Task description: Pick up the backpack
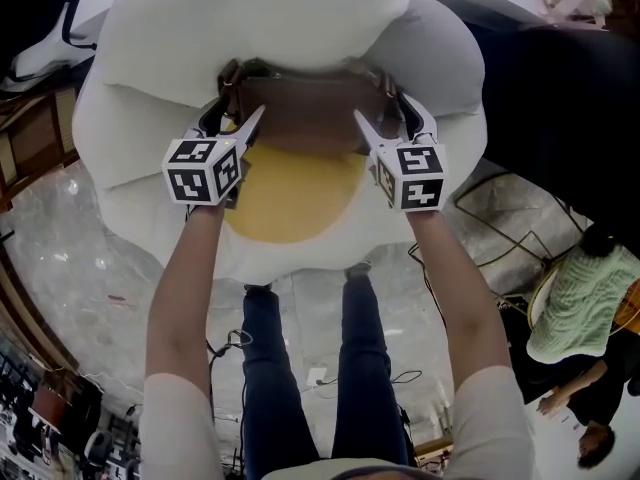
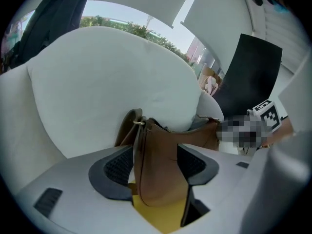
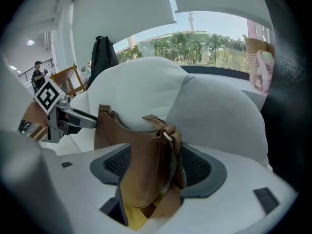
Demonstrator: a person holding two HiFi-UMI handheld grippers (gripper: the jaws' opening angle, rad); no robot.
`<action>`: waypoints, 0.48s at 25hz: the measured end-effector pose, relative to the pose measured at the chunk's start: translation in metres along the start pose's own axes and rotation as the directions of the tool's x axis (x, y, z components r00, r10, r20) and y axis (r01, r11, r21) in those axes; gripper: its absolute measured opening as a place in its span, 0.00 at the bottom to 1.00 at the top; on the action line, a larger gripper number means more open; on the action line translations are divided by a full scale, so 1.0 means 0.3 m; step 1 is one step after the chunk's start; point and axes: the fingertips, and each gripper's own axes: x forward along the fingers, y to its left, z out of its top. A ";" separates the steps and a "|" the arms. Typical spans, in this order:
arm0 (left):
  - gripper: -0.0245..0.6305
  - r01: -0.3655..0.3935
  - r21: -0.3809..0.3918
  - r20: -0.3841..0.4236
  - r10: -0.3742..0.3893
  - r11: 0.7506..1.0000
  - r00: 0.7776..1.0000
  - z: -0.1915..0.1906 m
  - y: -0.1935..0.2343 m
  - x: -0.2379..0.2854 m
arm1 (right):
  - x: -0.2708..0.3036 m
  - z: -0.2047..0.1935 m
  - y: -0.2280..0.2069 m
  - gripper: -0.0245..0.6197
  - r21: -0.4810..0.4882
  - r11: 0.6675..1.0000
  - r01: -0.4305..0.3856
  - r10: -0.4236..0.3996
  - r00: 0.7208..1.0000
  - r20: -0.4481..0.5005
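We note the brown backpack (image 1: 305,113) sitting on the white seat (image 1: 140,148), one end inside the spread, non-pressing jaws of the left gripper (image 1: 238,106) and the other inside those of the right gripper (image 1: 380,105); we judge clamping and lifting are not yet done.

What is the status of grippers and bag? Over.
Left gripper open, right gripper open, each astride one end of the brown bag. Bag upright against white cushion, not gripped yet. Nothing in the way.
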 end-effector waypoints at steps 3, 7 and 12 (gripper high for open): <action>0.45 0.012 -0.013 -0.013 -0.013 1.000 1.000 -0.011 0.007 0.032 | 0.018 -0.015 0.000 0.52 0.021 1.000 0.003 -0.003 1.000 -0.016; 0.45 0.001 -0.033 -0.030 -0.002 0.999 1.000 -0.030 0.035 0.078 | 0.057 -0.025 0.000 0.52 0.076 0.997 0.011 -0.010 1.000 -0.018; 0.45 0.009 -0.053 -0.046 -0.011 0.999 0.999 -0.054 0.035 0.116 | 0.083 -0.030 -0.014 0.52 0.041 0.999 0.026 -0.024 0.999 -0.037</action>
